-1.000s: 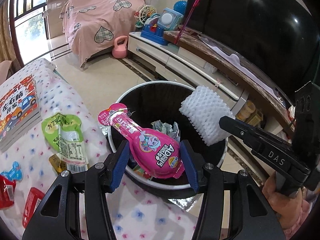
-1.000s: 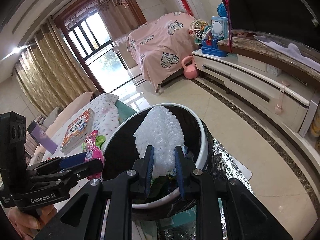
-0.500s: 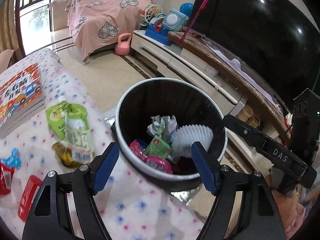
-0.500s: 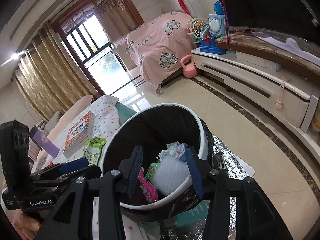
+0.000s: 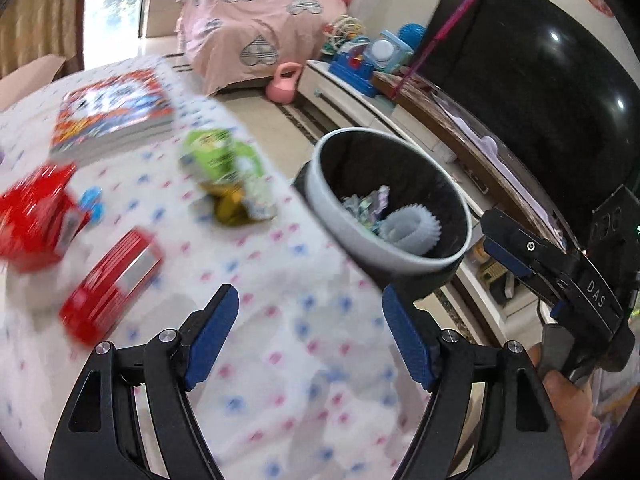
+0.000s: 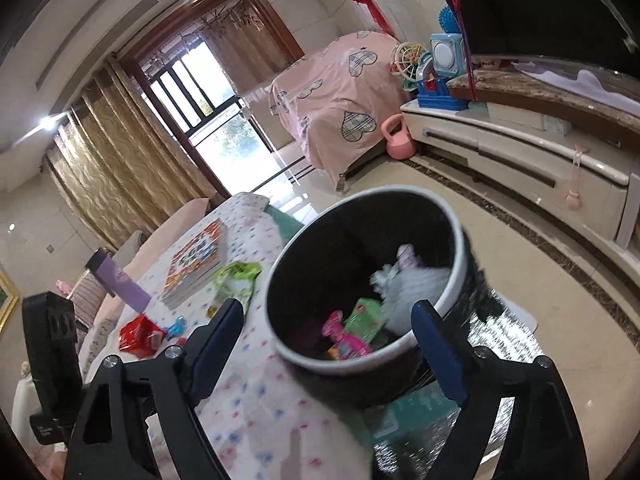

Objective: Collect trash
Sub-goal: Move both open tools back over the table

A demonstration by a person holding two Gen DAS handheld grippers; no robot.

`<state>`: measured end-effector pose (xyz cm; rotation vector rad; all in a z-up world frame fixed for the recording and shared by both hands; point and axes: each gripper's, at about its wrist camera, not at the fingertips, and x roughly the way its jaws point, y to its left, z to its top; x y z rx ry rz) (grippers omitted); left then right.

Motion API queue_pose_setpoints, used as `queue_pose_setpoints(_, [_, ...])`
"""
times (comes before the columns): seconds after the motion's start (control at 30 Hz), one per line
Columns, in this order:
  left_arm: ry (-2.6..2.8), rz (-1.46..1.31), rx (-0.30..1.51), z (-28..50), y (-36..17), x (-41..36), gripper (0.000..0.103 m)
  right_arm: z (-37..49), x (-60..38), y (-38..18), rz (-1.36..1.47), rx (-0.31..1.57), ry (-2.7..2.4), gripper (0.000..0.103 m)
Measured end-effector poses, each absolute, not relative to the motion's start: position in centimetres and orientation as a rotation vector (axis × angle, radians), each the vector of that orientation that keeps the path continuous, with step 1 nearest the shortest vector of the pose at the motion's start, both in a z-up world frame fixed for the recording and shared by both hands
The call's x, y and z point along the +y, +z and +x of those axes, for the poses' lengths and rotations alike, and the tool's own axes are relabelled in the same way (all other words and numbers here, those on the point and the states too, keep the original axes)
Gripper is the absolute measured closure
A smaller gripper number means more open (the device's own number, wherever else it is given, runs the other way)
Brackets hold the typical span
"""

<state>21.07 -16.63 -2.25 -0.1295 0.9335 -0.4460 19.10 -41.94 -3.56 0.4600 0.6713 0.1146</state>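
Observation:
A black bin with a white rim [image 5: 340, 216] [image 6: 460, 248] stands on the floor beside the cloth-covered table [image 5: 280, 340]. Inside lie white foam netting [image 5: 408, 228] [image 6: 420, 284], crumpled paper, a green box [image 6: 366, 320] and a pink wrapper [image 6: 340, 336]. My left gripper [image 5: 310, 332] hangs open and empty over the table. My right gripper [image 6: 332, 344] is over the bin's near rim, its jaws opening with nothing held. On the table lie a green pouch [image 5: 222, 160] [image 6: 236, 280], a gold wrapper [image 5: 230, 208], a red flat pack [image 5: 114, 284] and a red bag [image 5: 36, 220] [image 6: 138, 336].
A stack of picture books [image 5: 112, 108] [image 6: 196, 264] and a small blue toy [image 5: 92, 200] lie on the table, a purple box [image 6: 118, 280] at its far end. A TV and low cabinet [image 6: 520, 148] run along the right. A pink kettlebell [image 5: 284, 88] sits on the floor.
Both grippers opened and dropped the pink wrapper and the white foam netting into the bin. My left gripper then swung left from over the bin to over the table.

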Motion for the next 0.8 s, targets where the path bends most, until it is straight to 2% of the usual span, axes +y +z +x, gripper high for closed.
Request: queue_pose_setpoints(0.8, [-0.234,-0.302,0.925,16.1,-4.3,-1.9,0.027,17.0,-29.9,-6.1,0.412,0.784,0.293,0.015])
